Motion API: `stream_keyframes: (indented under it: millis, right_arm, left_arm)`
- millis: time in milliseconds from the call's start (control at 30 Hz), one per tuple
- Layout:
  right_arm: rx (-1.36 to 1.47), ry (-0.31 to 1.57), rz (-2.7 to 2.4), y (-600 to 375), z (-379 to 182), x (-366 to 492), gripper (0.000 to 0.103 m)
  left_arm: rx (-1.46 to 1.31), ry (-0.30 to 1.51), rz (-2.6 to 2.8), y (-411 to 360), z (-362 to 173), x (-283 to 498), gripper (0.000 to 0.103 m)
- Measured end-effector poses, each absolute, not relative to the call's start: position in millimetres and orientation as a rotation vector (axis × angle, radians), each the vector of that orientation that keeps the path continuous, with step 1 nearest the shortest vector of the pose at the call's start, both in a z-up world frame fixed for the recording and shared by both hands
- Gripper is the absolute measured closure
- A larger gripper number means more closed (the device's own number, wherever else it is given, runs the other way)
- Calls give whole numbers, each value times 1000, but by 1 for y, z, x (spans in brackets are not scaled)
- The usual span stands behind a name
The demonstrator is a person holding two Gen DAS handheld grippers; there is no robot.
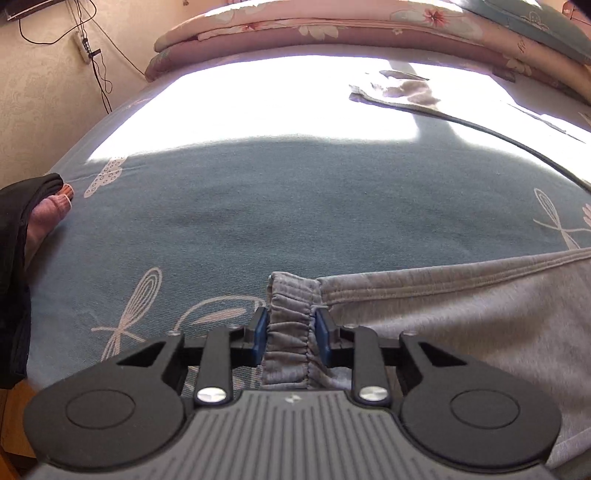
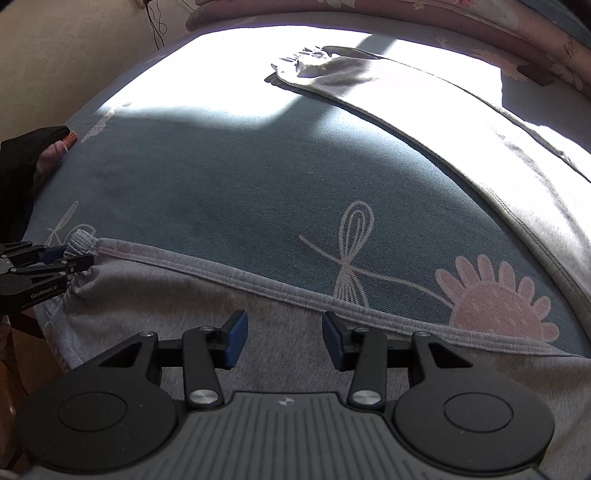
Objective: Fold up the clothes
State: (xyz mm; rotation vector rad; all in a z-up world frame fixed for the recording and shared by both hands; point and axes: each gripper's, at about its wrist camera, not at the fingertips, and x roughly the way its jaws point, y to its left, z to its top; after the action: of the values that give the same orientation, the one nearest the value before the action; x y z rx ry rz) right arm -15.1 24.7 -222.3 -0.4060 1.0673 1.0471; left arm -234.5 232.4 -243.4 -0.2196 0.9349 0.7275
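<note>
A wide bed (image 1: pixel 280 206) covered in a teal-blue sheet printed with pale dragonflies and pink flowers fills both views, its far half washed out by sunlight. Folded pink floral quilts (image 1: pixel 332 26) are stacked along the far edge. A pair of light grey knit sweatpants (image 2: pixel 258 306) lies spread on the sheet, one leg running away to a cuff (image 2: pixel 317 70) in the sunlit patch. At the bed's left edge lies dark clothing with a pink sock (image 1: pixel 48 214). The left gripper (image 1: pixel 291 328) has its jaws closed on the other leg's gathered elastic cuff (image 1: pixel 290 306). The right gripper (image 2: pixel 284 338) hovers over the grey fabric, jaws parted and holding nothing.
</note>
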Motion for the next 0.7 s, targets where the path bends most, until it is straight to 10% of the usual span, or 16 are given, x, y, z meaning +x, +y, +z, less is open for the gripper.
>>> stream_keyframes:
  millis: [700]
  right_arm:
    - [-567, 907, 1365, 90, -245, -63, 54]
  left_arm:
    - [-344, 1082, 255, 168, -264, -236, 50]
